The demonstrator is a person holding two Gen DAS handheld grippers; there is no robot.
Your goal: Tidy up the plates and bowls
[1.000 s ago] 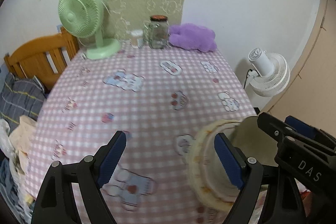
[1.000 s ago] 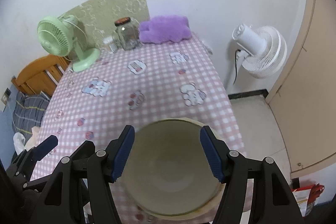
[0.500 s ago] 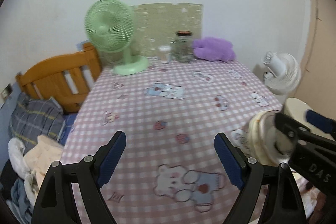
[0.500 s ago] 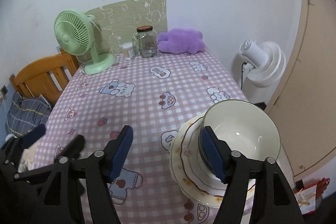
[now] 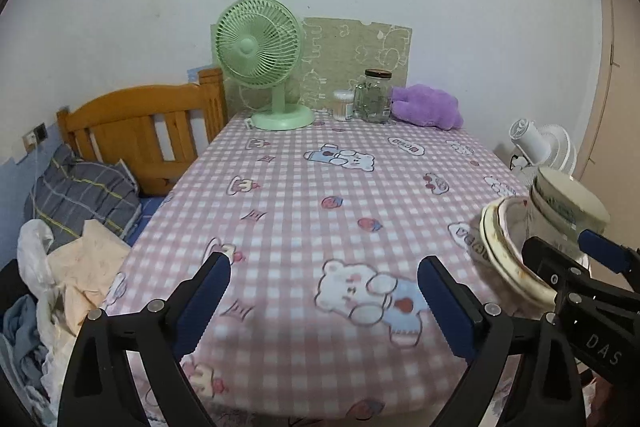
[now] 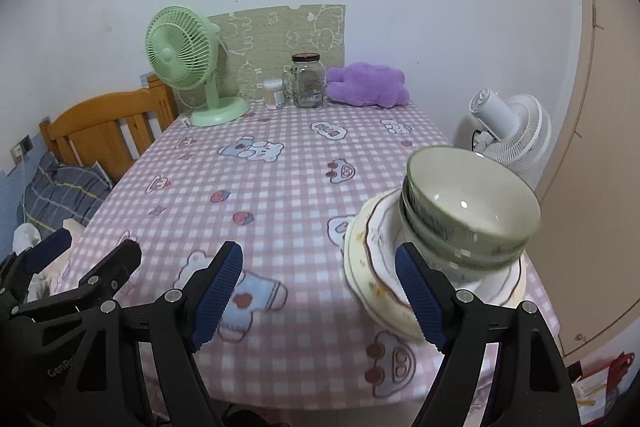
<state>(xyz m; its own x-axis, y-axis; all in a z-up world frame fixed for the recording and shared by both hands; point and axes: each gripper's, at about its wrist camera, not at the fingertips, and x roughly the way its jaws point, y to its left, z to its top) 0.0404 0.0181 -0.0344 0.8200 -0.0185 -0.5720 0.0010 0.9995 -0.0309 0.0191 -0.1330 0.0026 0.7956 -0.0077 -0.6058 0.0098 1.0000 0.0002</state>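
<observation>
since a second ago both tongs have drawn back from the stacked bowls [image 6: 472, 211], which then sat between the right tongs' blue pads and now stand clear to their right. the right tongs [image 6: 320, 295] are spread wide with nothing between their pads but checked cloth. the left tongs [image 5: 324, 303] are widening at this moment, also empty, over a cartoon bear printed on the cloth. in the left view the right tongs reach in at the right edge, just in front of the crockery.

the stacked bowls, pale green and nested, sit tilted on a stack of plates [image 6: 372, 267] with dark rims; the plates rest on the surface [image 6: 280, 187] at its near right corner, covered in pink-and-white check. taking the bowls as the mark: far beyond them, against the wall, stand a green desk fan [image 6: 180, 67], a small tub of cotton swabs [image 6: 273, 93], a lidded glass jar [image 6: 307, 81] and a purple plush cushion [image 6: 368, 85], with a patterned olive board [image 6: 280, 39] propped behind. right of and behind the bowls, off the surface, a white floor fan [image 6: 508, 131] stands by a beige door. far to the left of the bowls are a wooden bed frame [image 6: 100, 131] and a heap of plaid bedding [image 5: 76, 195].
</observation>
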